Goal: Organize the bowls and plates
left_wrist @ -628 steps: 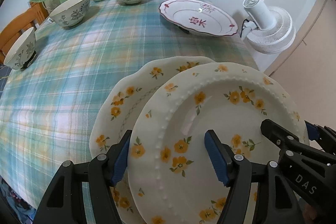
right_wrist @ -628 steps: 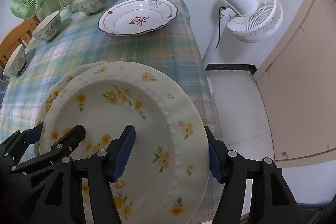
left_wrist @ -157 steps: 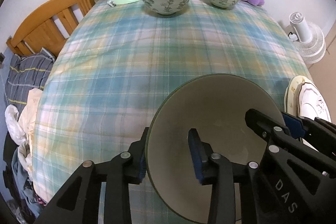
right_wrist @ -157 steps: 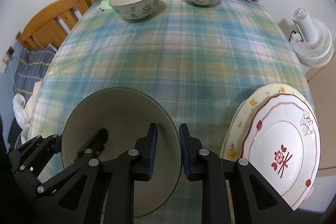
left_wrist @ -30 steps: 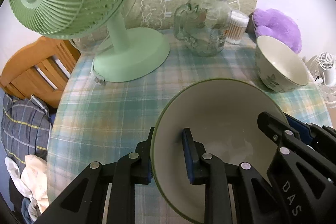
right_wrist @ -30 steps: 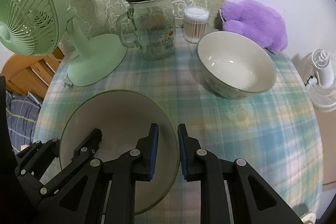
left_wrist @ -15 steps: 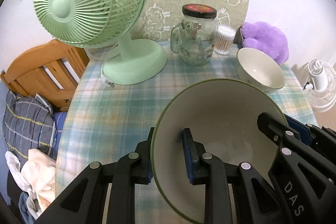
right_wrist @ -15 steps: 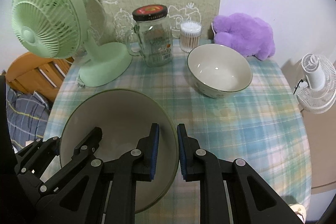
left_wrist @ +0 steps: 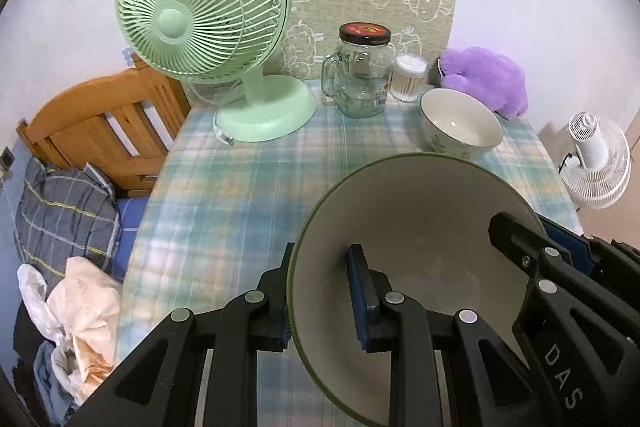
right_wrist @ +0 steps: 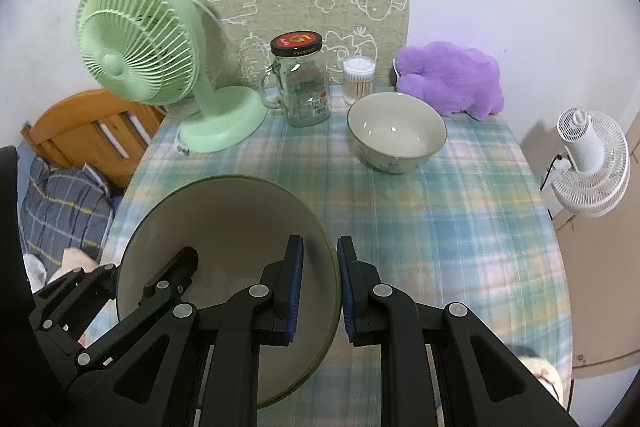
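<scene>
Large cream bowl (left_wrist: pixel 416 227) held above the plaid tablecloth (left_wrist: pixel 240 187), near side from the green fan (left_wrist: pixel 200 11). Left gripper (left_wrist: pixel 320 291) pinches its left rim, one pad inside, one outside; right gripper (right_wrist: pixel 320 285) clamps the opposite rim the same way (both closed narrow on the wall). Second, smaller bowl (right_wrist: pixel 396 135) sits on the cloth right of the fan, just in front of the glass jar (right_wrist: pixel 298 87) and the purple plush (right_wrist: pixel 452 83).

plaid table (right_wrist: pixel 440 227), bowl (right_wrist: pixel 396 135), fan (right_wrist: pixel 160 67), jar (right_wrist: pixel 300 87)
</scene>
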`<state>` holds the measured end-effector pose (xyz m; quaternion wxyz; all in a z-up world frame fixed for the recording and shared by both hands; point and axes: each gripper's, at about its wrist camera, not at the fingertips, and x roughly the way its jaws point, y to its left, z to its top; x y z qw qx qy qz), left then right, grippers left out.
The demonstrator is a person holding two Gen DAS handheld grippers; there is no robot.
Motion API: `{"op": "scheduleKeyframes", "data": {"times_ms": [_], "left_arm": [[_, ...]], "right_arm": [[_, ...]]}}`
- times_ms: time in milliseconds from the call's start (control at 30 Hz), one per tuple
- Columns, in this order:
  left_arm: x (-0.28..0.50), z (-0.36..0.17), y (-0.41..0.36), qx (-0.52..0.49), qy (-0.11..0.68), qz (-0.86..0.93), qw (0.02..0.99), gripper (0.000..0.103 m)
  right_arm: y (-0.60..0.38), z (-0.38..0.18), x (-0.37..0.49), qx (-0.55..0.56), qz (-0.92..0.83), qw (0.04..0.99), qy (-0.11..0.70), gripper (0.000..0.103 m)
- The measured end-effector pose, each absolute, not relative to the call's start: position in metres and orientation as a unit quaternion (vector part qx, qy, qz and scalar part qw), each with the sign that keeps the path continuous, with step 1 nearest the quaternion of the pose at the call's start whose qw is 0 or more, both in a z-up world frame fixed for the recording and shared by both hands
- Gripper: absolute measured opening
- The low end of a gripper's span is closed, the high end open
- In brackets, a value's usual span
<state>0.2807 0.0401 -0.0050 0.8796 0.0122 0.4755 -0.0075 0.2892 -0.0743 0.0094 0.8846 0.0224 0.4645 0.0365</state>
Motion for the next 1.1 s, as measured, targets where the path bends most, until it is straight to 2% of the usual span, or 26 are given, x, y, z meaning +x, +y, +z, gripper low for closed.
{"op": "scheduleKeyframes", "data": {"times_ms": [533, 1100], "left_arm": [[0.199, 0.008, 0.02, 0.014, 0.465, -0.002, 0.885, 0.021], [0.14, -0.026, 0.018, -0.005, 0.502, 0.02, 0.865, 0.021]], "right_arm": [[-0.101, 0.022, 0.203, 0.026, 0.059, 0.884, 0.464, 0.021], [-0.105, -0.01, 0.15, -0.007, 0.094, 0.863, 0.496, 0.021]]}}
